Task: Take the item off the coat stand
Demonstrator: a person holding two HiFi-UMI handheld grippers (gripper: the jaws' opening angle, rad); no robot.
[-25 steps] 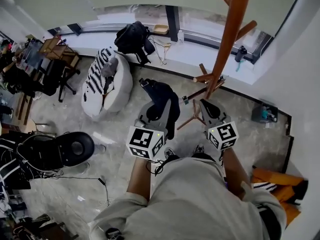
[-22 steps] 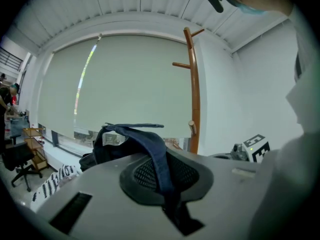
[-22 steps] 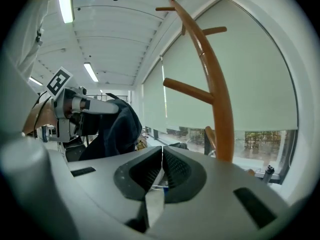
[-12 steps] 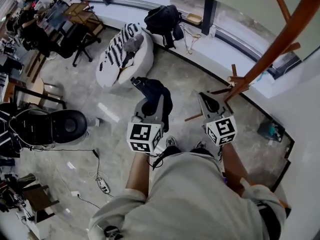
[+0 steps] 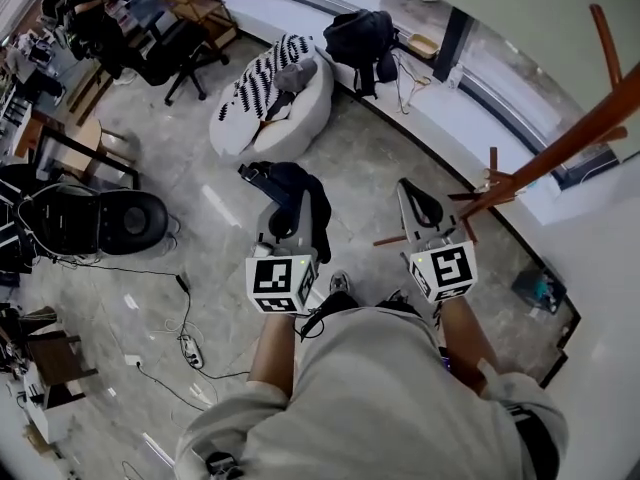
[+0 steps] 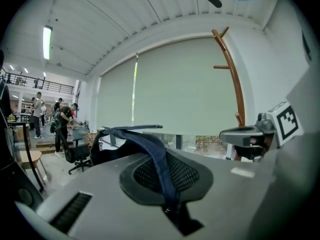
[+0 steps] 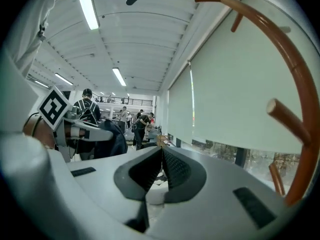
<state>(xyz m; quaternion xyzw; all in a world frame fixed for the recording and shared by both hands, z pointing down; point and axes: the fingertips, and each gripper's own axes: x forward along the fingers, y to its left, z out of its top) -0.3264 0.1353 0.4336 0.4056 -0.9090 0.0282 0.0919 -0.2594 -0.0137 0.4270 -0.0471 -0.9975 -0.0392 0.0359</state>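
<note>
A dark navy bag (image 5: 298, 190) hangs from my left gripper (image 5: 283, 213), away from the brown wooden coat stand (image 5: 560, 146) at the right. In the left gripper view the bag's blue strap (image 6: 150, 140) runs between the mesh pads, and my left gripper (image 6: 166, 158) is shut on it. My right gripper (image 5: 407, 190) is beside it, nearer the stand's base, shut with nothing in it. The right gripper view shows my right gripper (image 7: 161, 156) with its pads pressed together, and the stand's pegs (image 7: 286, 119) bare at the right.
A white beanbag (image 5: 250, 128) with a striped cloth lies ahead on the floor. A black backpack (image 5: 362, 38) sits on the window ledge. A black office chair (image 5: 115, 223) and floor cables (image 5: 185, 343) are at the left. People work at desks (image 5: 90, 13) far left.
Both grippers and the bag have drawn away from the coat stand, which has slid toward the right edge of the head view. The left gripper keeps its hold on the strap.
</note>
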